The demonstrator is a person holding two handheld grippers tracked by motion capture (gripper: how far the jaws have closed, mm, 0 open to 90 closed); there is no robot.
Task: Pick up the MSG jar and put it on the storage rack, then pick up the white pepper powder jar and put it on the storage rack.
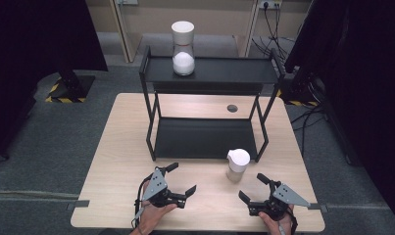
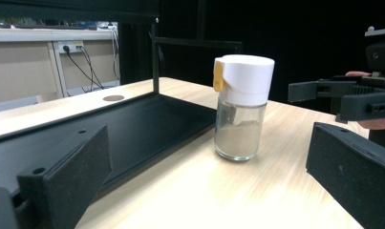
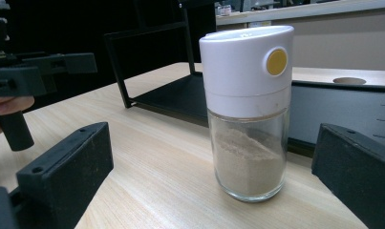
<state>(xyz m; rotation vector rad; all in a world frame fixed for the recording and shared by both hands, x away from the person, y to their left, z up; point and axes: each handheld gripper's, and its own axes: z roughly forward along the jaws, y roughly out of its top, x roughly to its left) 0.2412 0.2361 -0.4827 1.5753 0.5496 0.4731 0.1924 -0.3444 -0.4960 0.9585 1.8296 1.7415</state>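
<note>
both grippers' fingers spread wide, empty, flanking the upright shaker (image 1: pixel 237 165) on the table (image 1: pixel 111 161).

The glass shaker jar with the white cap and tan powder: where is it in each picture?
High view: glass shaker jar right of centre, before the black metal shelf rack.
Left gripper view: jar centre-right.
Right gripper view: jar centre-right, close.
Shared landmark: the rack's bottom tray behind the jar.
</note>
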